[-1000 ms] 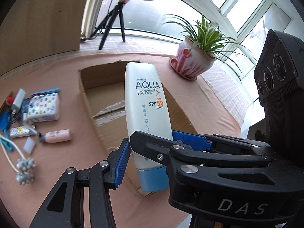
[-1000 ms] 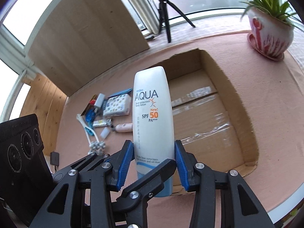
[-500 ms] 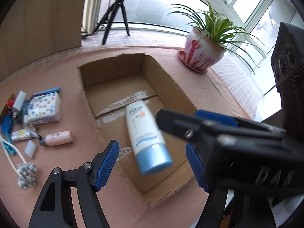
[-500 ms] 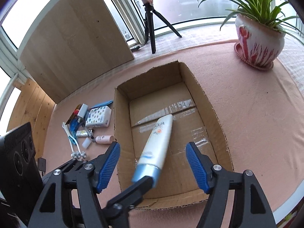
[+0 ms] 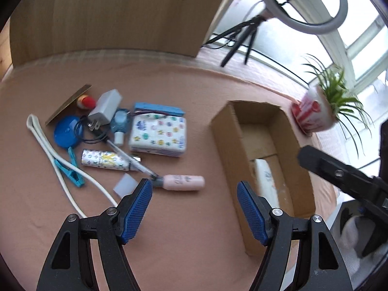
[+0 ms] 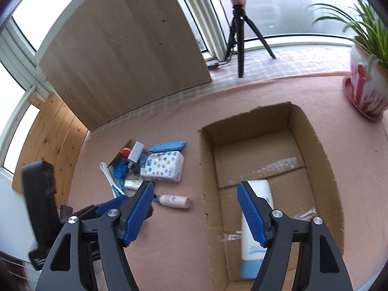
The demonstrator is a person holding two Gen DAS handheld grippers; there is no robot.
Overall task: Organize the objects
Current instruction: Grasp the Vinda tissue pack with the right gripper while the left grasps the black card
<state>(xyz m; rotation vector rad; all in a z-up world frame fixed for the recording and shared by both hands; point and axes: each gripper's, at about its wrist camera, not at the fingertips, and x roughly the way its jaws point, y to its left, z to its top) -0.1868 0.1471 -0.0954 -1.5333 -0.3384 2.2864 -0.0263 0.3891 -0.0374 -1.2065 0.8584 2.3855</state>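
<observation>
Tube (image 6: 254, 228): lies flat on the floor of the box (image 6: 312, 150), cap toward the near wall; placement judged complete.
Left gripper (image 5: 194, 208): fingers wide, empty, above the table (image 5: 184, 249) and aimed at the pile, probably for the next pick.
Right gripper (image 6: 195, 209): fingers wide, empty, over the box's near left edge.
Pink bottle (image 5: 181, 182): on its side, nearest the left gripper, apart from the box.
Pile: pouch (image 5: 158, 133), charger (image 5: 105, 106) and clip (image 5: 72, 169) crowded together, not yet sorted.

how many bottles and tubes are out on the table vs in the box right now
On the table: 3 (pink bottle, patterned tube, small blue bottle)
In the cardboard box: 1 (sunscreen tube)
Total: 4
</observation>
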